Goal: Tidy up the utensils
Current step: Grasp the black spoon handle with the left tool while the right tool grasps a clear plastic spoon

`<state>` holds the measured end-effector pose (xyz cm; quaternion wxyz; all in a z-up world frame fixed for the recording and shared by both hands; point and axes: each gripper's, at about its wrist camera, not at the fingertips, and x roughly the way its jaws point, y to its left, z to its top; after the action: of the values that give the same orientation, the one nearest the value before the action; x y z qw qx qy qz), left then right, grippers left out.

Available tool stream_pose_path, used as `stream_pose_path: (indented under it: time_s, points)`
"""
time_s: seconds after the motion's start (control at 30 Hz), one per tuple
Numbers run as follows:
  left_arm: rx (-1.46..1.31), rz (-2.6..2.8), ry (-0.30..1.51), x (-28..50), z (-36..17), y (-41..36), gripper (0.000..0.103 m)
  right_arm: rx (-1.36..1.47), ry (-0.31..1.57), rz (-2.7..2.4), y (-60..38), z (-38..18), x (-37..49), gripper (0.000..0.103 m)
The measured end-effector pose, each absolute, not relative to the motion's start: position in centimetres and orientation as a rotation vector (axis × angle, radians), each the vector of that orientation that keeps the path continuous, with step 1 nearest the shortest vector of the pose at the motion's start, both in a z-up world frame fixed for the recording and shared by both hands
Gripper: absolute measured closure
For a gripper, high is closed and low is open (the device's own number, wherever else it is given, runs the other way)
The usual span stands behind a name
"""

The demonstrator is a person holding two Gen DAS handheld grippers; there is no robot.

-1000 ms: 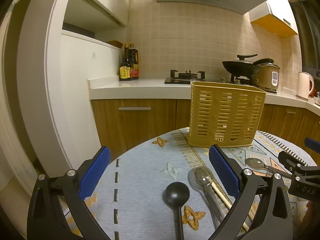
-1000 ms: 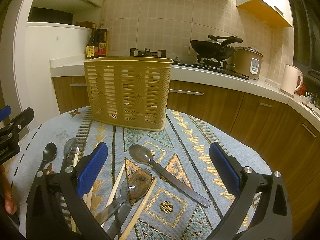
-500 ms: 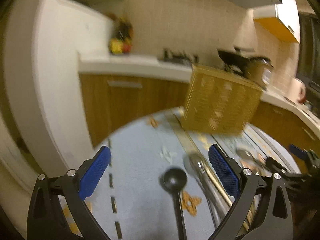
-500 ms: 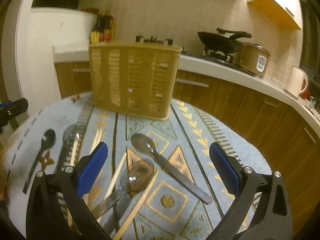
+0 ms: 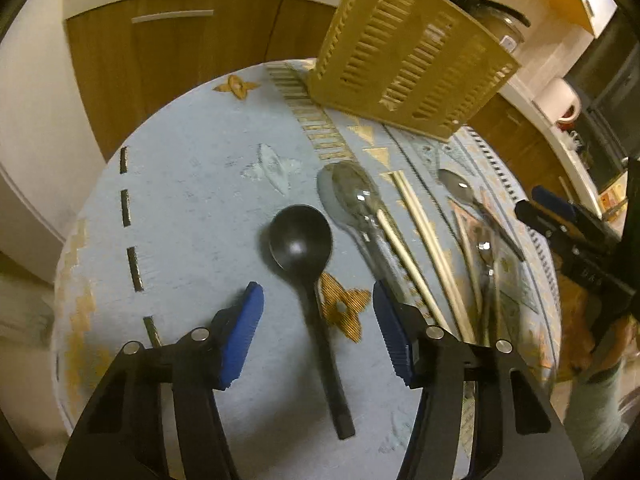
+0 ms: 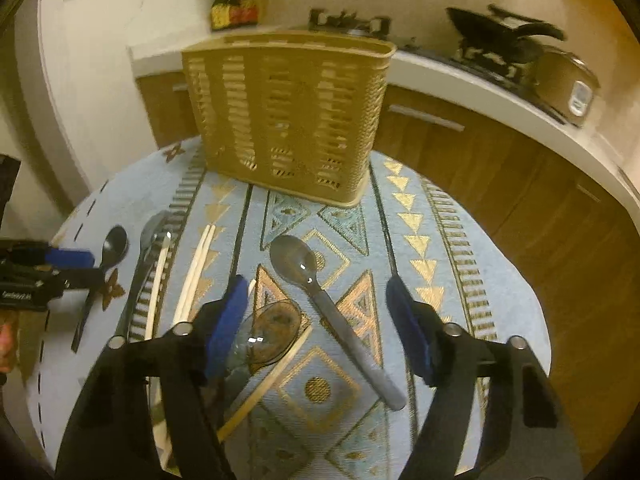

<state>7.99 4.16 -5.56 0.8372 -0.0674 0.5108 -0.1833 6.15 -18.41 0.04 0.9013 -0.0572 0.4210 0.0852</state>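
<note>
Two hand-held grippers hover over a round table [image 5: 192, 184] covered by a pale blue cloth with gold patterns. Left hand-held gripper [image 5: 316, 332] is tilted down, its jaws have just been closing but stand apart, blue pads either side of the black spoon [image 5: 304, 256] handle, not pressing it; the spoon lies flat, bowl toward 12 o'clock. Just beside it at 2 o'clock lies a clear spoon [image 5: 356, 200], then pale chopsticks [image 5: 420, 236] and further metal spoons toward 3 o'clock. Right hand-held gripper [image 6: 316, 316] also points down, jaws likewise just been closing, still apart and holding nothing; the grey spoon [image 6: 320, 300] lies between the pads, bowl at 11 o'clock, handle running to 5 o'clock. A clear spoon with brownish bowl [image 6: 268, 332] sits beside the left pad, a chopstick crossing under it. Yellow slotted utensil basket [image 6: 288, 112] stands upright at 12 o'clock on the table, well apart from the utensils, nothing seen inside. Kitchen counter behind with a wok [image 6: 504, 36] and rice cooker [image 6: 568, 80], blurred.
</note>
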Motion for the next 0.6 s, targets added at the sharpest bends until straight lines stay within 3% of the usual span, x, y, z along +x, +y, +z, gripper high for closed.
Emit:
stream_pose_path:
  time_s: [0.17, 0.23, 0.6]
  points:
    - [-0.118, -0.379, 1.118, 8.8, -5.6, 3.1, 0.050, -0.124, 1.051, 0.302, -18.5, -1.0, 9.6, 0.054]
    - [-0.078, -0.359, 1.126, 9.3, -5.3, 2.8, 0.054, -0.120, 1.101, 0.321, -18.7, -1.5, 10.7, 0.067]
    - [0.088, -0.369, 1.157, 10.5, -5.0, 0.8, 0.054, -0.221, 1.272, 0.385, -17.1, -3.7, 13.8, 0.068]
